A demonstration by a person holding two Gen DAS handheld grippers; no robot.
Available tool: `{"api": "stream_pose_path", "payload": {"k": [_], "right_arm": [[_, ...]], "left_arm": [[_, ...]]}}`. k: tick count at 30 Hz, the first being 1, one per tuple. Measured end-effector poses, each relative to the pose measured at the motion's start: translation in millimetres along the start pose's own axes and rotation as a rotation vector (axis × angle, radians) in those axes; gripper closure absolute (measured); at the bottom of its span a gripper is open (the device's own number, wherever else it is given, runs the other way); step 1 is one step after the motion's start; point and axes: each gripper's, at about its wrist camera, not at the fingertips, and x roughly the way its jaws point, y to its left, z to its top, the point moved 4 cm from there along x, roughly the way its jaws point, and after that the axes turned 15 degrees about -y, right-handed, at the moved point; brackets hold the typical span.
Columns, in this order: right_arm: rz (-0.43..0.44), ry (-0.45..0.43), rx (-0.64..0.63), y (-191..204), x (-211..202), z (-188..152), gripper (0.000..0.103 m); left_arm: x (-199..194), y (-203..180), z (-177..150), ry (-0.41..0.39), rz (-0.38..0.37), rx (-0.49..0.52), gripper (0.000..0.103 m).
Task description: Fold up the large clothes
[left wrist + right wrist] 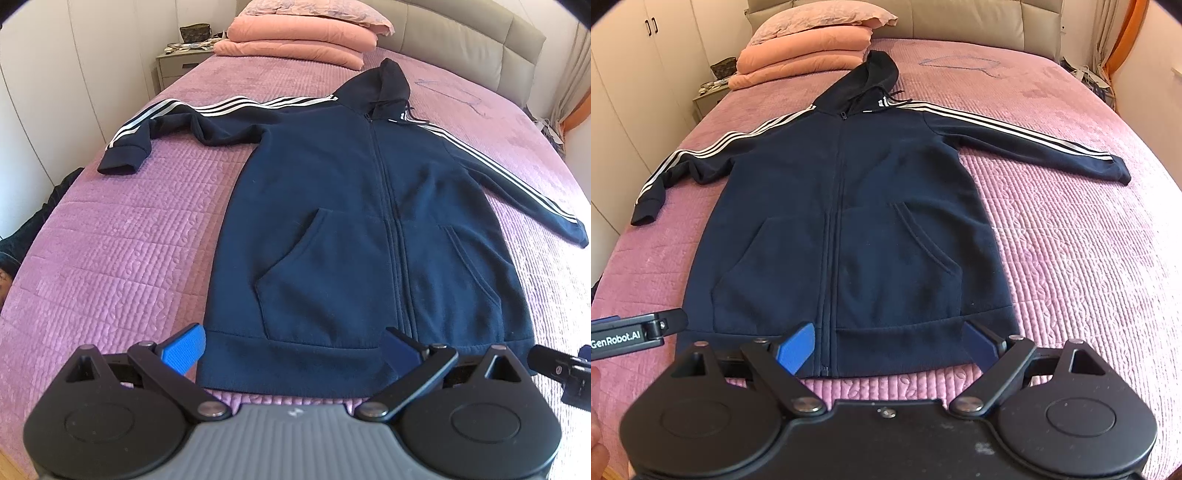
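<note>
The navy fleece zip hoodie with white sleeve stripes [354, 206] lies flat on your pink quilted bed [122, 236], hem nearest both wide-open grippers, left gripper [291, 349] and right gripper [886, 345], hood pointing away.

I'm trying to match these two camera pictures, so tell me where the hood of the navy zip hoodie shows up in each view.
Left wrist view: the hood sits upper right of centre, pointing toward the headboard.
Right wrist view: the hood sits near top centre, slightly left.
Shared landmark: the stack of folded peach bedding, just left of the hood in both views.
</note>
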Motion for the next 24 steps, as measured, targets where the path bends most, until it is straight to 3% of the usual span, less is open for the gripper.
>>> {"api": "stream_pose_path", "payload": {"k": [4,8,13,20,21,24], "right_arm": [[0.025,0.009,0.005,5.0,14.5,2.2,0.001],[0.098,0.015,-0.019,27.6,44.0,12.1,0.001],[0.422,0.035,-0.077,93.8,132.0,37.1,0.001],[0.812,0.154,-0.211,198.4,292.3,65.3,0.001],[0.856,0.190,-0.202,206.4,304.8,65.4,0.001],[1.096,0.279,-0.127,229.2,333.4,67.4,0.001]], "left_arm": [[18.2,14.1,4.3,0.009,-0.004,-0.028,0.008],[50.7,56.9,18.2,0.024,-0.045,-0.141,0.012],[132.0,152.8,55.5,0.066,-0.061,-0.349,0.012],[274.5,281.6,129.2,0.040,0.078,-0.524,0.011],[289.9,293.3,134.2,0.034,0.091,-0.532,0.011],[316.7,322.7,133.0,-0.040,0.144,-0.621,0.011]]}}
